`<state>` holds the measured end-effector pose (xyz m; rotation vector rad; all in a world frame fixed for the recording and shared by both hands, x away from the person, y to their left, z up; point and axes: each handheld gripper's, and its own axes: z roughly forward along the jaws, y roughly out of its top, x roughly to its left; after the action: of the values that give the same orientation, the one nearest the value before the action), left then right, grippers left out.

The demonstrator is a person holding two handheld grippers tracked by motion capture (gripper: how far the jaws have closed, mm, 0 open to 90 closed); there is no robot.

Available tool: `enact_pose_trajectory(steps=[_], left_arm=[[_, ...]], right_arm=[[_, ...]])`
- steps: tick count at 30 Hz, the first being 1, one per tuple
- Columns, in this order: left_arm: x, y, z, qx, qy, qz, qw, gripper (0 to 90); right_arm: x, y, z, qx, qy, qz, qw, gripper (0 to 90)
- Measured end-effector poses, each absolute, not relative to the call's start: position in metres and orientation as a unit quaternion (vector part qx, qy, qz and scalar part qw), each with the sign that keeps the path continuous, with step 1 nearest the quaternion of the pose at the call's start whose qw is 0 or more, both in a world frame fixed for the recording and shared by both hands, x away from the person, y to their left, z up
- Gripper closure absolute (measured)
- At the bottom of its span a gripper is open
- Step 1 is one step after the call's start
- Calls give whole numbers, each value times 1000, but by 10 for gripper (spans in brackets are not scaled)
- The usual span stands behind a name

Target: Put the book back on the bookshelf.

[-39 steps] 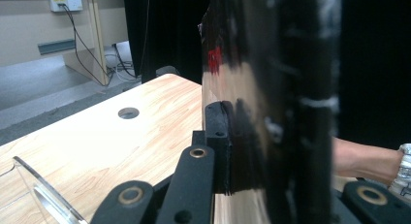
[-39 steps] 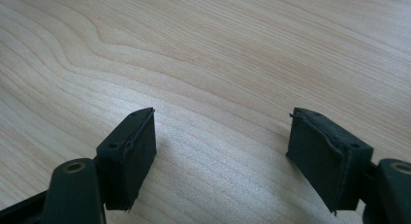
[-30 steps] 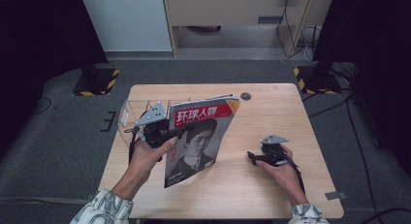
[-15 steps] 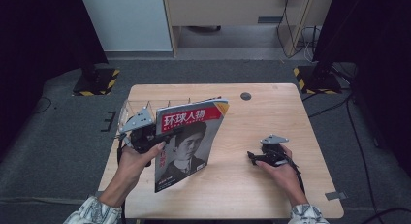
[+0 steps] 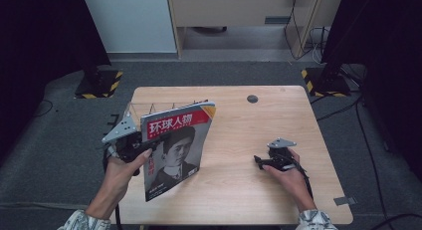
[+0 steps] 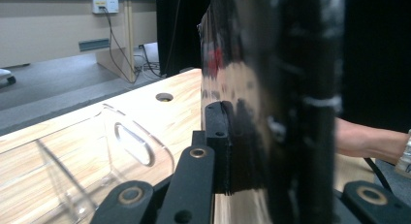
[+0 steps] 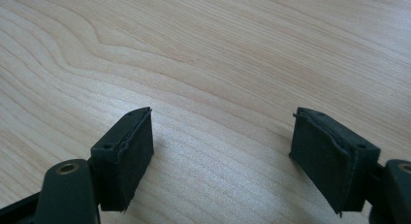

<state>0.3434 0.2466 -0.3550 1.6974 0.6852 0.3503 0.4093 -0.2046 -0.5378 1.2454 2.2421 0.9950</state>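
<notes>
Magazine (image 5: pixel 175 150) stands upright above the bench (image 5: pixel 239 140), pinched at its left edge in the left gripper (image 5: pixel 130 145) jaws, just beside a clear rack (image 6: pixel 87 151); its free pages could sag or catch the rack wall. Right gripper (image 5: pixel 266 161) rests with jaws wide, holding nothing

We hold the left hand-held gripper (image 5: pixel 130 143) at the left of the high view, forearm coming in from the bottom edge, fingers (image 5: pixel 145 154) wrapped round its body. Its jaws are clamped tight, seen edge-on in the left gripper view (image 6: pixel 252 151). Our right hand (image 5: pixel 288 177) holds the right hand-held gripper (image 5: pixel 260 160) low and pointing left; its jaws stand wide apart with nothing between them (image 7: pixel 220 151).
</notes>
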Motion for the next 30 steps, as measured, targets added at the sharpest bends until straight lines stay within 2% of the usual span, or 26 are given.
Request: enact_pose_trajectory(steps=[30], left_arm=[[331, 296, -358, 712, 328, 181, 594, 864]], right_arm=[[409, -205, -538, 444, 799, 355, 194, 232]])
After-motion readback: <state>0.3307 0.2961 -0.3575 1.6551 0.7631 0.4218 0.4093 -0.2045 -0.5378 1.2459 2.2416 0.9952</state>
